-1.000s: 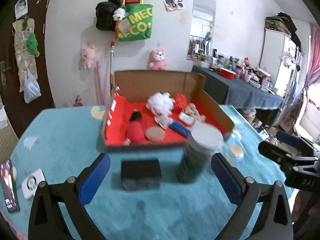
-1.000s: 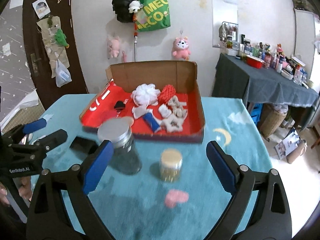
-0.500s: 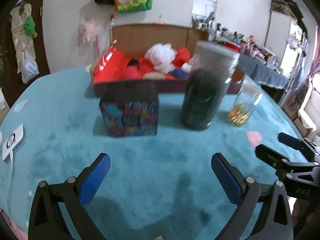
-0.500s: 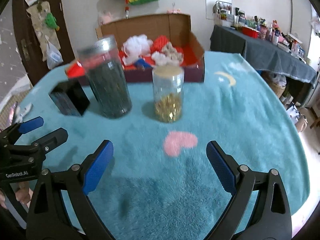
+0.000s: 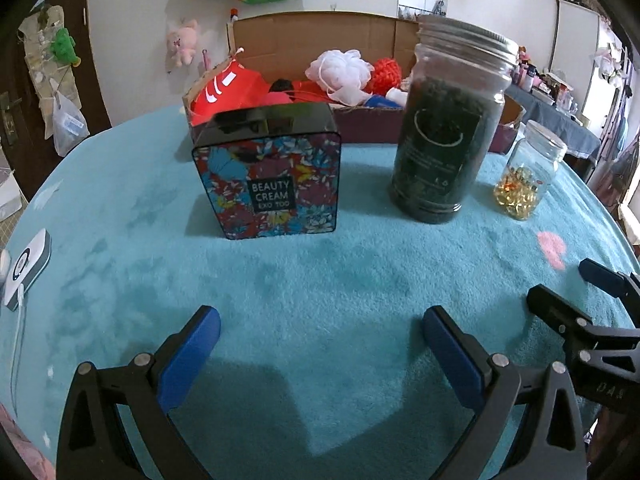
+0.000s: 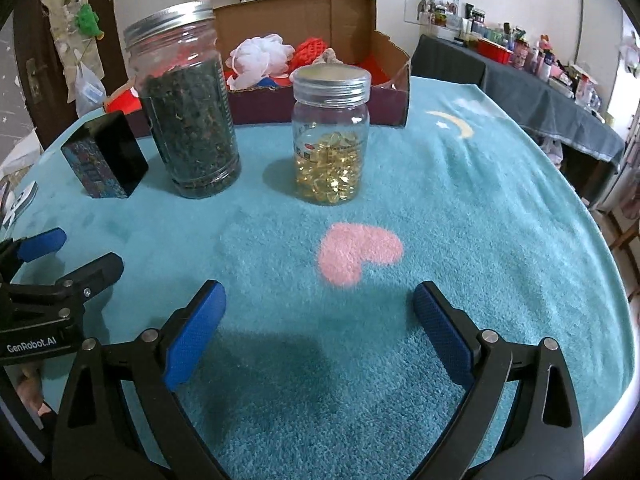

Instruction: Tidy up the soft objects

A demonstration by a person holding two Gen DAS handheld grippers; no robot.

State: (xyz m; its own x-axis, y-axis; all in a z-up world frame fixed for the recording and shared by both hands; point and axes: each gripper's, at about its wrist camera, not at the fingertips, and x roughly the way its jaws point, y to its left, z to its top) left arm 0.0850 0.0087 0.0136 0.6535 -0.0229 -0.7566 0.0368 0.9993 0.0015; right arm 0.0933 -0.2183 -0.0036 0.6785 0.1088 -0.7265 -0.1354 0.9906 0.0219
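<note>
Two hand-held grippers low over a round table [image 5: 320, 280] covered in teal plush cloth. Left hand-held gripper [image 5: 320, 334] with blue-padded fingers [image 5: 188, 356] spread wide apart, nothing between them. Right hand-held gripper [image 6: 320, 310] likewise spread wide, empty, just short of a pink heart [image 6: 358, 252] woven into the cloth.

Across the middle of the table, three upright containers in a row: a floral tin [image 5: 272, 172] labelled "BEAUTY CREAM" with a glossy black lid, a tall jar of dark dried leaves [image 5: 448, 128] with a silver screw lid, and a smaller jar of golden capsules [image 6: 330, 136], closed with a clear lid. Tin and tall jar near each other but apart; small jar beside the tall one, not touching.

Behind them, at the far side of the table, an open cardboard box [image 6: 348, 28] with red lining. Inside it the soft objects: a white mesh puff [image 5: 340, 70], a red knitted piece [image 5: 386, 72] touching the puff's right side, other small red, blue and white items, partly hidden by the jars.

At the table's left edge, a small white device [image 5: 26, 264] with a cable.
</note>
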